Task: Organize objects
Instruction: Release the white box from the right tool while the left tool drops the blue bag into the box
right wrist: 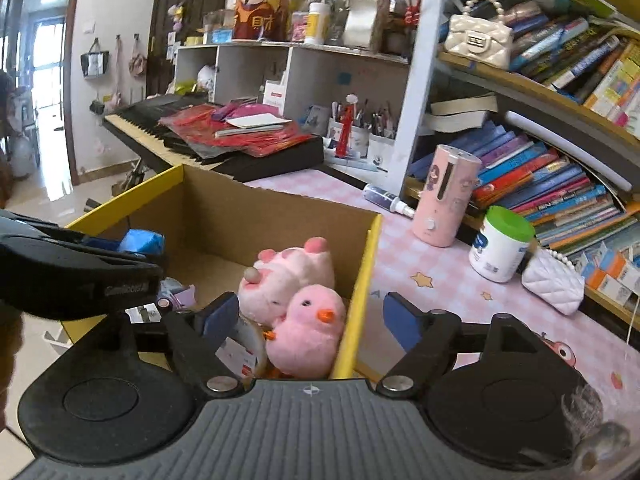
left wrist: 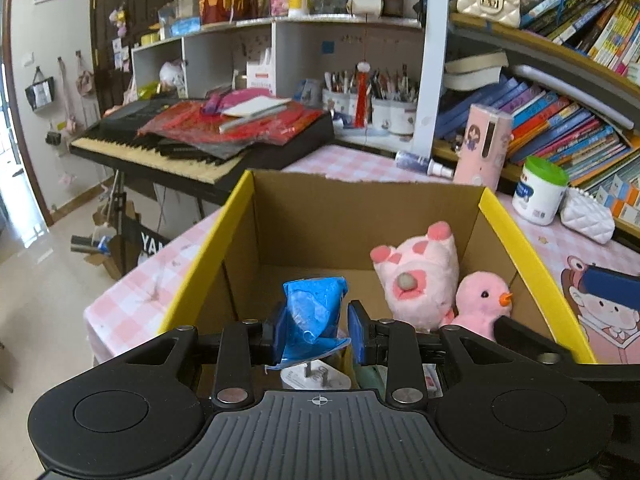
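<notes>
The cardboard box (left wrist: pixel 360 216), brown inside with yellow-faced flaps, stands open just ahead of and below both grippers on a pink checked table (right wrist: pixel 432 264). The left gripper (left wrist: pixel 316 328) hangs over the box's near left part, its blue pads pinching a crumpled, glossy blue bag (left wrist: pixel 314 312) whose long axis stands upright between them; as I judge it, the coming move is a release straight down, and this hand is the nearer one. Ahead and to its right lie two soft plush toys, a pink pig (left wrist: pixel 420 276) on its back and a rounder pink chick (left wrist: pixel 480 300) touching it. The right gripper (right wrist: pixel 314 320) is spread and empty, the chick directly below it and the box's right wall between its fingers.
</notes>
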Demonstrator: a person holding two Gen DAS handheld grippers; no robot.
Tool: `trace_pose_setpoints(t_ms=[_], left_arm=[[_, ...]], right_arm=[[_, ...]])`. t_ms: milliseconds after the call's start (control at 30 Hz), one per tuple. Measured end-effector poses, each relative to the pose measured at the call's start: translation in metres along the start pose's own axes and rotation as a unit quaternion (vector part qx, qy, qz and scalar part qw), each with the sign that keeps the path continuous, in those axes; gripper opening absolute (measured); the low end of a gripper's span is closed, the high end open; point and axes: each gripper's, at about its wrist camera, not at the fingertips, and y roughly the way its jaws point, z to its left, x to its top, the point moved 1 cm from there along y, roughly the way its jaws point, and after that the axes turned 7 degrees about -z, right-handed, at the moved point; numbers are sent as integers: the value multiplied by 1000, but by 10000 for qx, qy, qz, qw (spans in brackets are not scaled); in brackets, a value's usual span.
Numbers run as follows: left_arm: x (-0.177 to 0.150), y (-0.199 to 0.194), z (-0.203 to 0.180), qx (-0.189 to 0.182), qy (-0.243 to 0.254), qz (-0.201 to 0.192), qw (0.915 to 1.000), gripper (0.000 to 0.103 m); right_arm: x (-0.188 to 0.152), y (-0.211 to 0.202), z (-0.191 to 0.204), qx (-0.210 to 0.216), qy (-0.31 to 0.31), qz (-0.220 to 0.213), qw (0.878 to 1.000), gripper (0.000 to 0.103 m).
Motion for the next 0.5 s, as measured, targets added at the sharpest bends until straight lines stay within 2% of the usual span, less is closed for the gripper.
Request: trace_pose_setpoints(t_ms=[233, 333, 400, 500], left_arm=[[-11, 4, -14, -3, 274, 229, 9994, 34], [-12, -2, -18, -4, 333, 174, 9993, 49], [-12, -8, -19, -1, 328, 85, 9994, 68], [-14, -20, -20, 43, 358, -88, 9993, 83]], right_arm=[[-8, -20, -25, -564, 496, 8, 9972, 78], [-11, -28, -33, -791, 712, 44, 9943, 79], [-14, -33, -36, -914, 826, 61, 9924, 80], [-17, -42, -37, -1110, 968, 94, 9891, 83]])
